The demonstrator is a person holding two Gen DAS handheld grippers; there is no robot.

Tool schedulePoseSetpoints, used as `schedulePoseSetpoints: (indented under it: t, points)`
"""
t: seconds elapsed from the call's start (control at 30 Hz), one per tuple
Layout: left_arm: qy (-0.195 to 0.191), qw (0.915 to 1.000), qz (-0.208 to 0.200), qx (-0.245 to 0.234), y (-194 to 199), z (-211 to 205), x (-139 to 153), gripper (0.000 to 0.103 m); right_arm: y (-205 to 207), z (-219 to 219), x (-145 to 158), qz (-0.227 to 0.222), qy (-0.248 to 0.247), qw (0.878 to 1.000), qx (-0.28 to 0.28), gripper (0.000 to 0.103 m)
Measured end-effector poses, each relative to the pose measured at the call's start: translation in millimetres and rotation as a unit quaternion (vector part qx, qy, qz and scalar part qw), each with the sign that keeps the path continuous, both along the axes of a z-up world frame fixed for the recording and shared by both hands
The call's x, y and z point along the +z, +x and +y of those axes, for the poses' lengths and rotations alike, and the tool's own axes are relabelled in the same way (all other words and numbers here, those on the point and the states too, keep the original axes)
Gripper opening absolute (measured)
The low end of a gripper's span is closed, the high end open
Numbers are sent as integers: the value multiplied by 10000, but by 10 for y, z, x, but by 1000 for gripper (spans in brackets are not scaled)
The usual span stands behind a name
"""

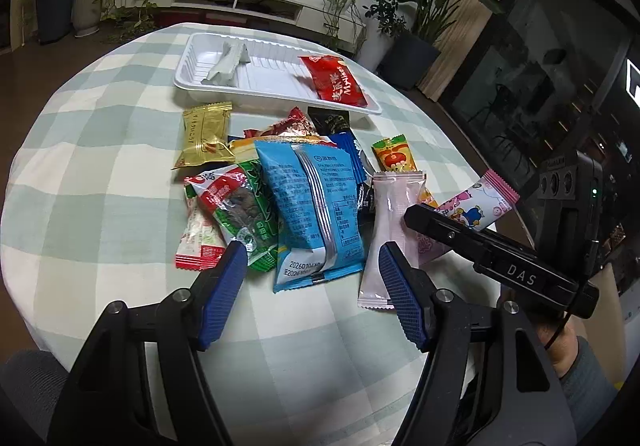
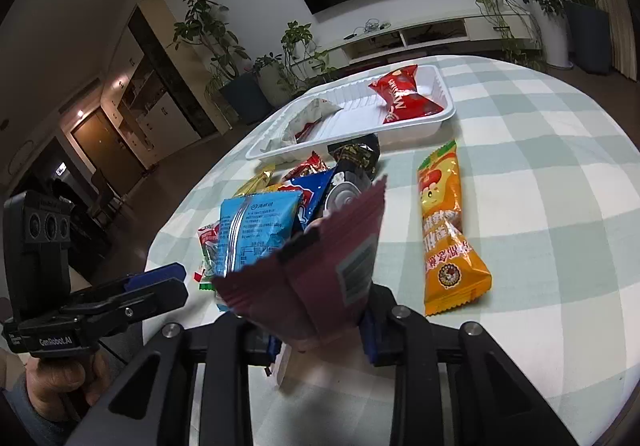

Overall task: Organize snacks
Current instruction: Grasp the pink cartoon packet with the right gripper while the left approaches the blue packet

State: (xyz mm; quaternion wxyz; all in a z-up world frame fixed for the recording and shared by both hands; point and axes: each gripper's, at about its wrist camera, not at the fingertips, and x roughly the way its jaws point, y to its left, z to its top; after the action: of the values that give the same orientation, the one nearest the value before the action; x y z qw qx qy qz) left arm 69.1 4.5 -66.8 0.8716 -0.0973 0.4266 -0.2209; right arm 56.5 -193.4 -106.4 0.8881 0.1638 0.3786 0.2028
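Observation:
A pile of snack packets lies on the checked tablecloth, with a light blue packet [image 1: 312, 206] on top and a pale pink sachet [image 1: 386, 234] at its right. My left gripper [image 1: 310, 286] is open just in front of the pile, its blue pads either side of the blue packet's near end. My right gripper [image 2: 320, 326] is shut on a pink cartoon packet [image 2: 316, 270], also seen in the left wrist view [image 1: 476, 206], held above the table. A white tray [image 1: 280, 94] at the far side holds a red packet [image 1: 336, 80] and a white packet [image 1: 226, 62].
An orange bar packet [image 2: 448, 230] lies alone to the right of the pile. A gold packet [image 1: 206, 134] lies at the pile's far left. The round table's edge curves close on the left and right. Potted plants and a TV cabinet stand beyond.

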Motion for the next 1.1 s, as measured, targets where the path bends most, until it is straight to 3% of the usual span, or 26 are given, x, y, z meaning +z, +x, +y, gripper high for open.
schedulePoseSetpoints:
  t: [0.1, 0.27, 0.6, 0.77, 0.93, 1.1]
  points:
    - [5, 10000, 5, -13, 5, -5, -8, 67, -25, -48, -44, 233, 29, 9996, -130, 36]
    - [24, 10000, 24, 42, 34, 19, -26, 67, -119, -151, -47, 427, 221, 9984, -295, 56]
    - [81, 9999, 55, -35, 27, -9, -49, 67, -290, -210, -78, 906, 223, 9946, -463, 57]
    - [205, 9997, 41, -106, 42, -68, -49, 67, -304, -205, -141, 1080, 146, 9931, -442, 30]
    - [341, 9993, 53, -157, 73, -152, -48, 67, -336, -201, -118, 1031, 106, 9936, -441, 23]
    - [498, 9986, 52, -155, 129, -253, -34, 67, -409, -309, -13, 869, 174, 9942, -612, 22]
